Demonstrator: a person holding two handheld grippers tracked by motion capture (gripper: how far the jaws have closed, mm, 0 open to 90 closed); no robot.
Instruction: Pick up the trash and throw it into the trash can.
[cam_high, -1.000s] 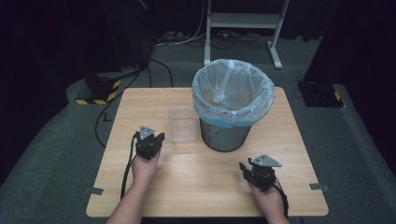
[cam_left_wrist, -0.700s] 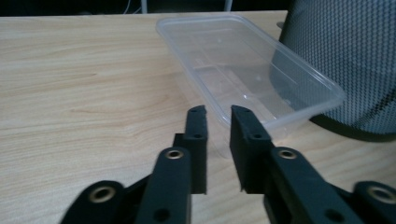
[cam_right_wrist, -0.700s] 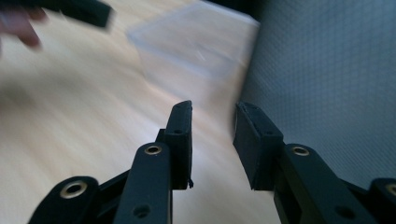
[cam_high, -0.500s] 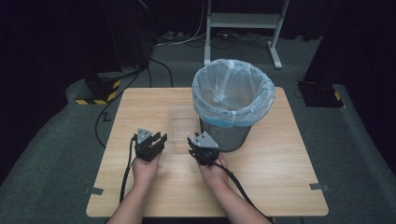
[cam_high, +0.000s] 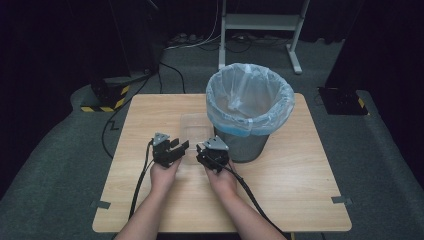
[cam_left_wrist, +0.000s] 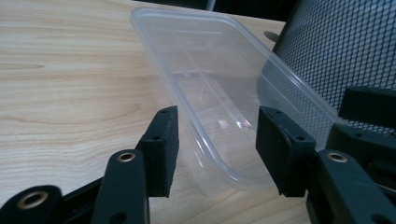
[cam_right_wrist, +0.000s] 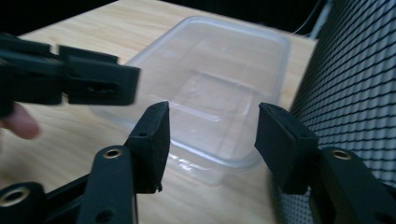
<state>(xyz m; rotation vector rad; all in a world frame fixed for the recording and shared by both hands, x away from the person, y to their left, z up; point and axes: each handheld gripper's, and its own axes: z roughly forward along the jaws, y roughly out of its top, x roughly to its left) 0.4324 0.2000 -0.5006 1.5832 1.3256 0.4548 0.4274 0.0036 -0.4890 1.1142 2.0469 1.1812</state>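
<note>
A clear plastic container (cam_high: 194, 129) lies on the wooden table (cam_high: 300, 180), just left of the bin. My left gripper (cam_high: 181, 148) is at its near left end and my right gripper (cam_high: 204, 152) at its near right end. In the left gripper view the jaws, which have just been opening, stand apart with the container's (cam_left_wrist: 210, 70) near corner between the pads (cam_left_wrist: 161, 147), not pressed. The right gripper's (cam_right_wrist: 210, 140) jaws have also just been opening; the container's (cam_right_wrist: 219, 79) near rim lies between them untouched. The left gripper (cam_right_wrist: 93, 86) shows at that view's left.
A black mesh bin with a pale blue liner (cam_high: 250, 107) stands right beside the container and close to my right gripper; its wall (cam_right_wrist: 355, 84) is at that jaw's side. Cables trail from both grippers toward the table's front edge. A white stand (cam_high: 260, 30) is behind the table.
My right hand has swung from the table's front right across to the container's near end. Both grippers' jaws have spread. The left hand has edged slightly toward the container.
</note>
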